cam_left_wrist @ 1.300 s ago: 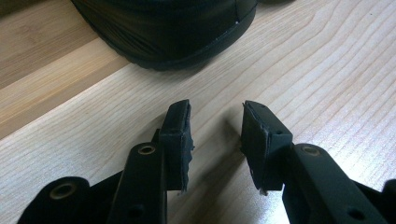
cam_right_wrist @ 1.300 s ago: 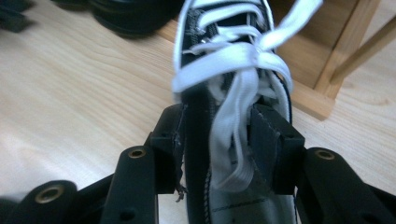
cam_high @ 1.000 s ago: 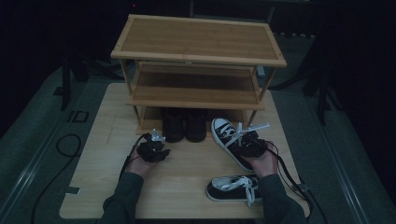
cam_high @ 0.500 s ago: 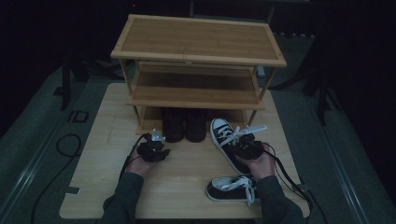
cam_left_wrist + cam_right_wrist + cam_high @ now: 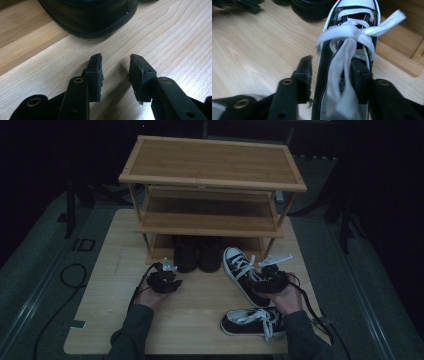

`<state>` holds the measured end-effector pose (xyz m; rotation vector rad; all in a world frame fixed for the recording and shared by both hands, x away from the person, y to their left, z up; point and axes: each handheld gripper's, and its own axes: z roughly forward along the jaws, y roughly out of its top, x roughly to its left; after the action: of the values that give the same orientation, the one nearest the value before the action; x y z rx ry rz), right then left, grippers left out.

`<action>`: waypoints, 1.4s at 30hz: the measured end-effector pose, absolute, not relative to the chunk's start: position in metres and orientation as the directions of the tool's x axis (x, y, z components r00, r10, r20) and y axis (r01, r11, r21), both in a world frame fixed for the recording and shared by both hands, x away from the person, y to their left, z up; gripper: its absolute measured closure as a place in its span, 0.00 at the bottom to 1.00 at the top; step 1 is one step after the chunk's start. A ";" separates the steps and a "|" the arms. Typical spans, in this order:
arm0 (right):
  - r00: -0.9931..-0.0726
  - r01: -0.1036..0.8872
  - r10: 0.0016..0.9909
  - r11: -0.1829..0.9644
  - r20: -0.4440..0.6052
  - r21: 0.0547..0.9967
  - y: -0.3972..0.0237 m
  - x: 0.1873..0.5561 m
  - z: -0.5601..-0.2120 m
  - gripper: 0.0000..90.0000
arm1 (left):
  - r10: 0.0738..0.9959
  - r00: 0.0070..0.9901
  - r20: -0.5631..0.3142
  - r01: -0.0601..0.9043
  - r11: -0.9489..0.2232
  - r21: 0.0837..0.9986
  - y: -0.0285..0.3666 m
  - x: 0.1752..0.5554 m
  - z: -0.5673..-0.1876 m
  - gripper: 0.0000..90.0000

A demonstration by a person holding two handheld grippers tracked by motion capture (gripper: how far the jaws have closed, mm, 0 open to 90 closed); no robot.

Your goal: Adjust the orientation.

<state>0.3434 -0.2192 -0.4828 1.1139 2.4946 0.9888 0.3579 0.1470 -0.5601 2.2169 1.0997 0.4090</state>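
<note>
A black-and-white sneaker (image 5: 240, 265) stands on the table, toe toward the wooden shoe rack (image 5: 212, 165). My right gripper (image 5: 260, 279) is at its opening. In the right gripper view the right gripper (image 5: 332, 62) has one jaw inside the sneaker (image 5: 322, 75) and one outside its side wall. The jaws have just been opening and the outer pad stands off the wall. My left gripper (image 5: 167, 279) rests low on the table, open. In its own view the left gripper (image 5: 115, 58) holds nothing and points at a black shoe (image 5: 95, 17).
A pair of black shoes (image 5: 197, 255) sits on the rack's bottom level, left of the sneaker. The second sneaker (image 5: 250, 320) lies near the front edge of the table (image 5: 110, 320), under my right forearm. Cables trail from both grippers.
The right hand has drawn back slightly toward the near edge. The sneaker has stayed where it was. The left hand has not moved.
</note>
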 end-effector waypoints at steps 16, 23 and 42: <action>-0.672 0.560 0.739 0.472 0.040 0.681 -0.254 0.309 -0.475 0.59 | 0.798 0.602 0.002 0.605 -0.458 0.651 0.147 0.358 -0.560 0.70; -0.645 0.589 0.763 0.457 0.048 0.666 -0.271 0.299 -0.481 0.63 | 0.799 0.602 0.002 0.605 -0.457 0.652 0.147 0.358 -0.560 0.70; -0.598 0.699 0.798 0.473 0.076 0.536 -0.299 0.284 -0.502 0.99 | 0.799 0.601 0.002 0.605 -0.456 0.653 0.147 0.358 -0.560 0.70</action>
<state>0.2837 -0.2990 -0.5023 1.3027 2.5327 0.7908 0.3577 0.1466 -0.5602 2.2140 1.1047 0.4125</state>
